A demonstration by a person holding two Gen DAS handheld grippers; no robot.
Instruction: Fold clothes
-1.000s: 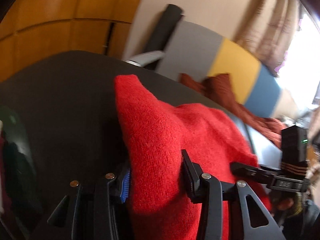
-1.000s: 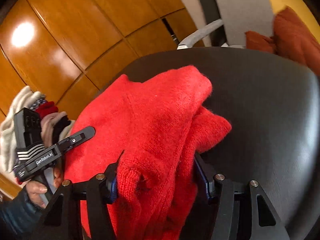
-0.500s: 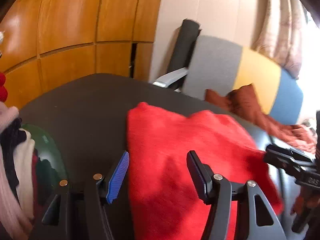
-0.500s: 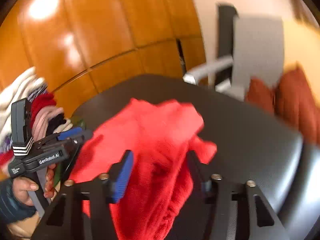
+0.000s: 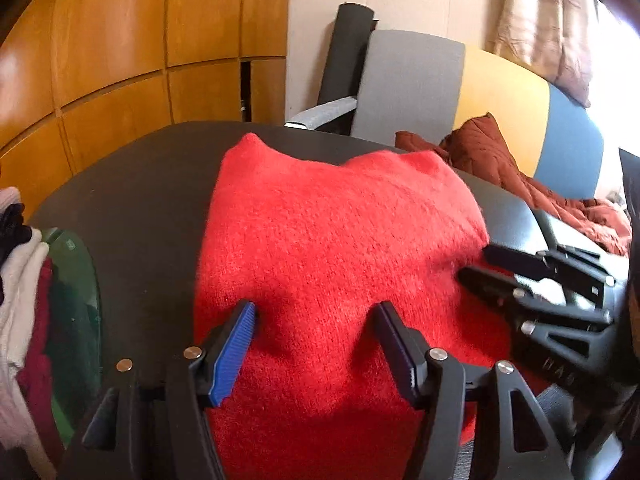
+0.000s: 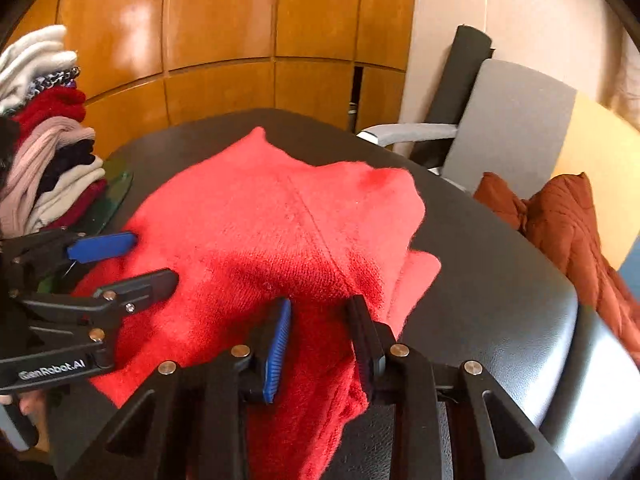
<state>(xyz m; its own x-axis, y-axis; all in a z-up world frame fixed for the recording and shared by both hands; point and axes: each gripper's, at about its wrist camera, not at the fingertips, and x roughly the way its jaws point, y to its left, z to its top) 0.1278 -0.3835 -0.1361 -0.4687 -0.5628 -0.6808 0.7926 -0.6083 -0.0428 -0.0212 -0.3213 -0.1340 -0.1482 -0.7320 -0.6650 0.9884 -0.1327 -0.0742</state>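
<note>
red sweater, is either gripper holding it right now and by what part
The right gripper is closing on a bunched fold at the near right edge of the red sweater. The left gripper has opened, jaws apart over the fabric, gripping nothing.

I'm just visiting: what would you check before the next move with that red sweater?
Red sweater rests on the black table: ok.
Left gripper let go: ok; jaws have just been opening, sweater between them, pads clear.
Right gripper has a hold: ok; jaws have just been closing, pads pinch a fabric ridge.
Sweater smooth: not ok; bunched at the right gripper.
Clothes pile clear of the sweater: ok.
Layers underneath aligned: cannot tell.
</note>
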